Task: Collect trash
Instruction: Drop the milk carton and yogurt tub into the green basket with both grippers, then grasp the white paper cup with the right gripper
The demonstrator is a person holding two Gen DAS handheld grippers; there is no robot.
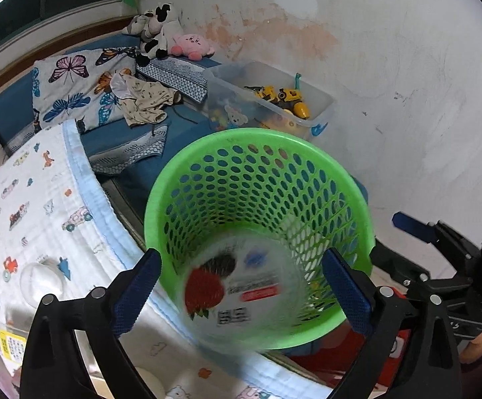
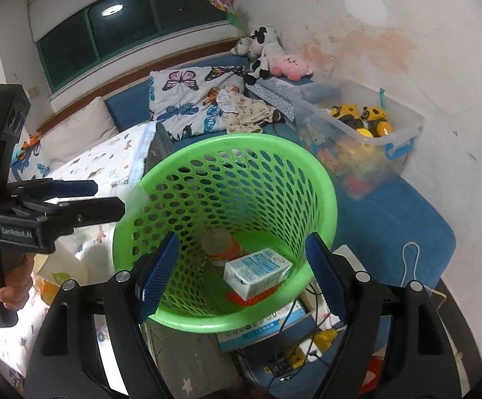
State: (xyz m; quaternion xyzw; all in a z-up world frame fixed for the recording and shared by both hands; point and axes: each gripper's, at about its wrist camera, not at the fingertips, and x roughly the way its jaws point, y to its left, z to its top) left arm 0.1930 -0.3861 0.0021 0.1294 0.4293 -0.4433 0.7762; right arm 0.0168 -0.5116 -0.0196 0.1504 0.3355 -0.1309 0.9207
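Reporter: Claws first — what are they doing?

Photographer: Left gripper (image 1: 241, 286) stands spread over the green basket (image 1: 257, 232), a blurred cup with a strawberry label (image 1: 234, 296) between its blue pads, apparently dropping free. Right gripper (image 2: 241, 276) gapes too, holding nothing.

Reporter: And the basket?

Photographer: Upright beside the bed's edge, mouth facing up, so trash can fall in. On its bottom a milk carton (image 2: 257, 272) lies on its side, long axis across, near an orange-labelled bottle (image 2: 219, 242). Beyond, a toy bin (image 2: 370, 133).

I see a butterfly pillow (image 2: 194, 99) at the bed's head, plush toys (image 2: 270, 56) in its far corner, a toy bin (image 2: 367, 126) along the wall.
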